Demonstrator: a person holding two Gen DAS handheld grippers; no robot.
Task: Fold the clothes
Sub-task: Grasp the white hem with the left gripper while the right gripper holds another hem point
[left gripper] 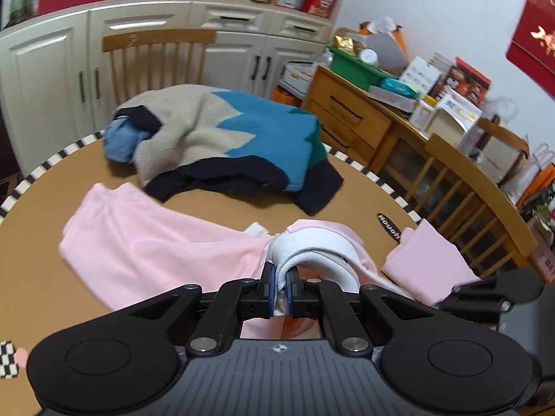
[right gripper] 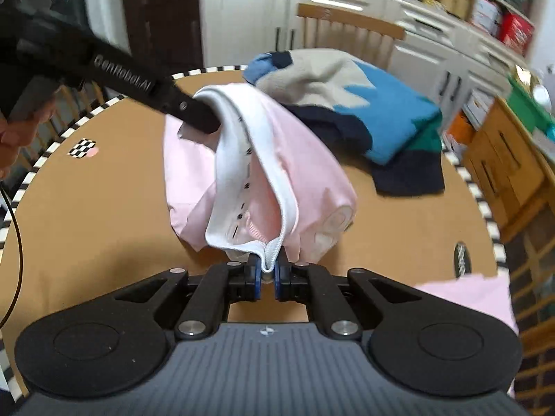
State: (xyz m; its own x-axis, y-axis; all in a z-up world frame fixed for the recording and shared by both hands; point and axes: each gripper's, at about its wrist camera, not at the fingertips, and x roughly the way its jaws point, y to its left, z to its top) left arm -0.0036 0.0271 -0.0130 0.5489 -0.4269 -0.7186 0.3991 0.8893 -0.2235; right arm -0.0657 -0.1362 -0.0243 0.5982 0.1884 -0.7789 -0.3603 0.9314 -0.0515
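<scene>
Pink shorts (left gripper: 145, 253) with a white elastic waistband (left gripper: 312, 242) lie partly on the round brown table (left gripper: 52, 201). My left gripper (left gripper: 281, 277) is shut on a fold of that waistband. In the right wrist view the pink shorts (right gripper: 305, 159) hang lifted off the table, stretched by the waistband (right gripper: 236, 173) between both grippers. My right gripper (right gripper: 267, 268) is shut on the near end of the band. The left gripper (right gripper: 204, 118) comes in from the upper left and pinches the far end.
A folded sweater (left gripper: 222, 135) in beige, blue, green and black lies at the table's far side, with a blue cloth (left gripper: 119, 142) beside it. Wooden chairs (left gripper: 156, 59) ring the table. A cluttered wooden dresser (left gripper: 350, 111) stands to the right, white cabinets (left gripper: 52, 69) behind.
</scene>
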